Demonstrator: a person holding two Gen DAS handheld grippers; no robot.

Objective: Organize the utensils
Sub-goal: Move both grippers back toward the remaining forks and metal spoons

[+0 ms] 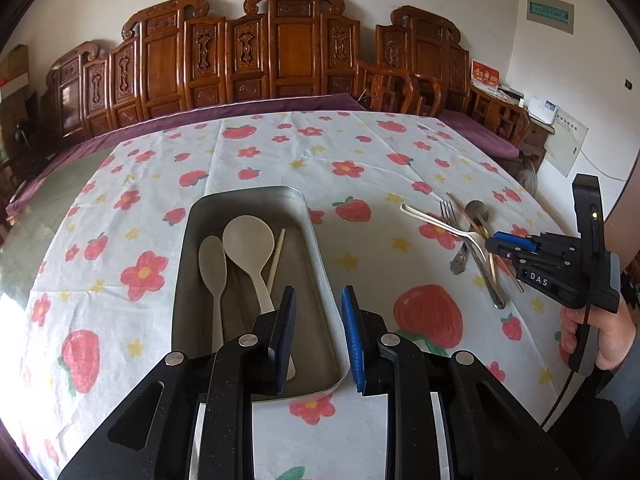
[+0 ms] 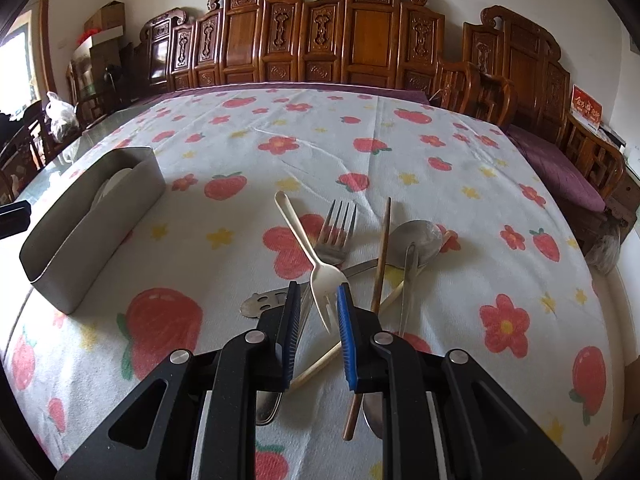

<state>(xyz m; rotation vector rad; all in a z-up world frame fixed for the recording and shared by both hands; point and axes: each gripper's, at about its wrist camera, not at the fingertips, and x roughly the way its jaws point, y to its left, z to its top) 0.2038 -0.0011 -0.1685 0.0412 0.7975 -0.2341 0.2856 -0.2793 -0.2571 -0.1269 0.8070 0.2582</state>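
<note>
On the flower-and-strawberry tablecloth (image 2: 248,148) stands a rectangular metal bin (image 1: 316,264), the destination for the utensils. Its contents so far, as the left wrist view shows: a large white spoon (image 1: 249,240), a smaller white spoon (image 1: 213,264) beside it, and one pale chopstick (image 1: 277,254) leaning along the large spoon's right side. A flat pale piece lies under the left finger; its kind cannot be told.

The left gripper (image 1: 318,336) hangs over the near end of the bin. Its jaws stand slightly apart and nothing lies between the blue pads.

The unsorted pile lies well apart from the bin, to its right. In the right wrist view it holds:
- a pale two-pronged fork (image 2: 320,268), uppermost, prongs toward the camera;
- a metal fork (image 2: 334,236) beneath it;
- a metal spoon (image 2: 416,240) with its bowl at the far right;
- a brown chopstick (image 2: 382,248) and a pale chopstick (image 2: 320,364), crossed;
- a flat metal handle end (image 2: 260,302) and further metal pieces under the fingers, partly hidden.

The right gripper (image 2: 318,320) sits low over this pile. Its jaws are parted a little, and the prongs of the pale fork lie in the gap. The pads do not appear to press on the fork, so no grasp is made yet.

Progress judgement: the task is partly complete. About three or four items are in the bin; at least six remain on the cloth. The current step appears to be the pickup of the pale fork. Because the pieces overlap, lifting one may drag or shift its neighbours.
</note>
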